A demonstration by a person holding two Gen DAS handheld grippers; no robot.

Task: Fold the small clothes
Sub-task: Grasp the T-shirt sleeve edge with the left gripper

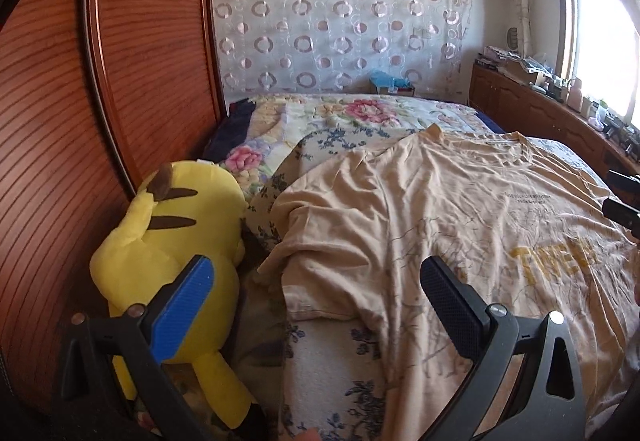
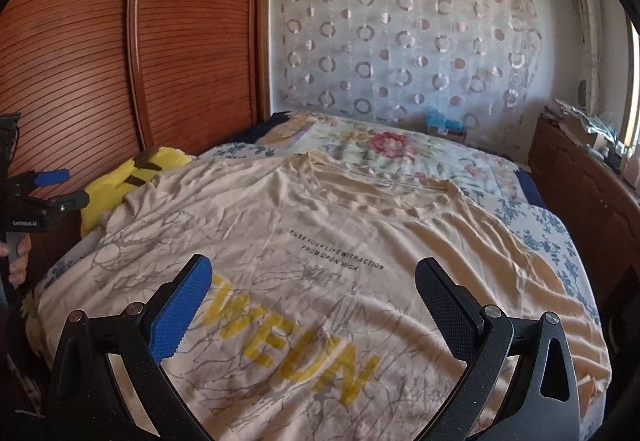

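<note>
Both the left gripper [image 1: 316, 289] and right gripper [image 2: 312, 295] are hovering wide open, gripping nothing, above a beige T-shirt [image 2: 320, 241] lying spread on the bed [image 2: 560, 237]. A yellow plush toy [image 1: 176, 225] is crowding its left sleeve edge against the wooden wardrobe [image 1: 80, 89].

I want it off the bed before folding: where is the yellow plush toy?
The yellow plush toy lies at the bed's left edge against the wooden wardrobe, beside the beige T-shirt.
</note>
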